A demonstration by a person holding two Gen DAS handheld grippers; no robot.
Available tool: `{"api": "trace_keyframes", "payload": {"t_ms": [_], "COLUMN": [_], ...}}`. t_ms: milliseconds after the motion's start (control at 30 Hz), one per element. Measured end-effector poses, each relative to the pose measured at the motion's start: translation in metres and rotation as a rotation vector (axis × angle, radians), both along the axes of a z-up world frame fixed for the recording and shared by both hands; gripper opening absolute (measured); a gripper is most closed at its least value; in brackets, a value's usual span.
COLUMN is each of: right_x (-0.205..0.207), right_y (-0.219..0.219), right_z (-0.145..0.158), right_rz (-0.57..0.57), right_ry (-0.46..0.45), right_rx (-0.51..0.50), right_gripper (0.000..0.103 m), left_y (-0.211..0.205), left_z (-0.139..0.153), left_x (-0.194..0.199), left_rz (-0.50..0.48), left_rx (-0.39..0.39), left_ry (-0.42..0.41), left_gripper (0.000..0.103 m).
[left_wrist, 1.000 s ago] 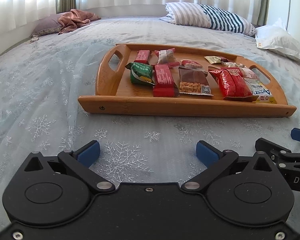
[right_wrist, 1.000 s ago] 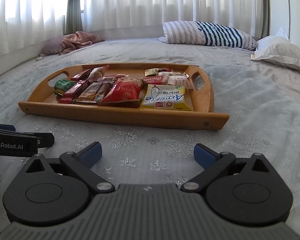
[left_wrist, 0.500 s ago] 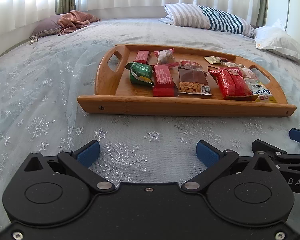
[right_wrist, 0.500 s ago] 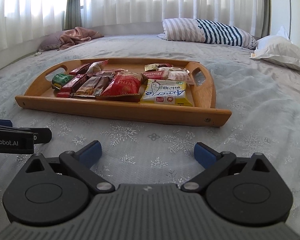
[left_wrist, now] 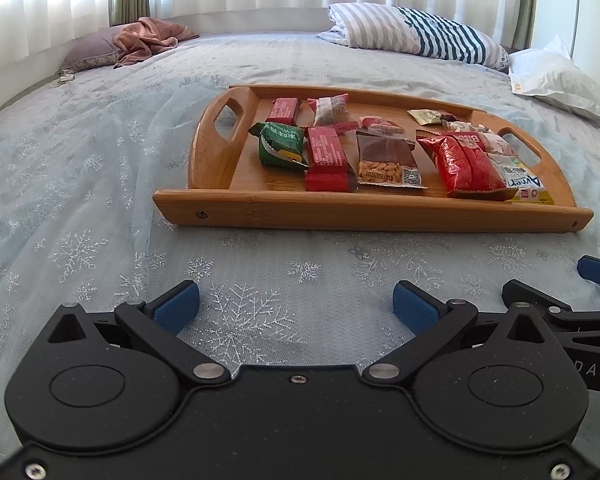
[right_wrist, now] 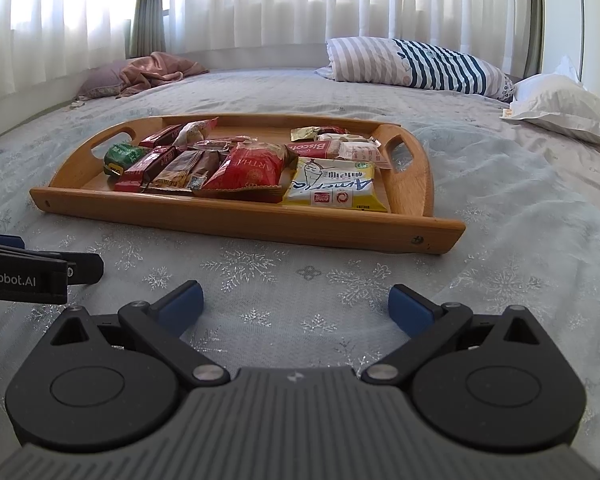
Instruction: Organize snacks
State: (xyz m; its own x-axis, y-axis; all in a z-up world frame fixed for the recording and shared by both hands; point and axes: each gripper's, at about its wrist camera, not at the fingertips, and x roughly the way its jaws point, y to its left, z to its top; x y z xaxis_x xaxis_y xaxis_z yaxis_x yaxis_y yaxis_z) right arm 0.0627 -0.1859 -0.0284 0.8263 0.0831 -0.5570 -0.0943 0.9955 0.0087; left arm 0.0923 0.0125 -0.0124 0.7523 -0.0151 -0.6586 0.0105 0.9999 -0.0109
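Right gripper (right_wrist: 294,306) now slightly nearer the oblong wooden handled tray (right_wrist: 236,216) of wrapped snacks, left gripper (left_wrist: 296,306) barely shifted, both spread wide, grasping nothing, above snowflake-patterned bedspread (left_wrist: 80,200).

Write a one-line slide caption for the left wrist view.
Open left gripper hovers over a snowflake bedspread, facing a wooden tray of packaged snacks.

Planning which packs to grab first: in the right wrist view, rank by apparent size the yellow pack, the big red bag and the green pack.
1. Big red bag and yellow pack: look alike, too close to rank.
2. Green pack: clearly smallest, though it lies a little farther back.
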Motion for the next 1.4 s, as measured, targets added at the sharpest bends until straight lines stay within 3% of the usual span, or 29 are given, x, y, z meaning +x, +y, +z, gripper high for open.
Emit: {"api": "trace_keyframes", "payload": {"t_ms": [1400], "right_x": [-0.0002], "right_y": [0.0004], "right_z": [-0.0003], "right_rz": [0.000], "right_ry": [-0.001], "right_rx": [-0.002], "right_gripper": [0.103], "left_y": [-0.0004], "left_z": [-0.0012], "left_x": [0.0027], "left_rz": [0.007], "left_rx": [-0.001], "left_ry": [0.017], "left_gripper": [0.103]}}
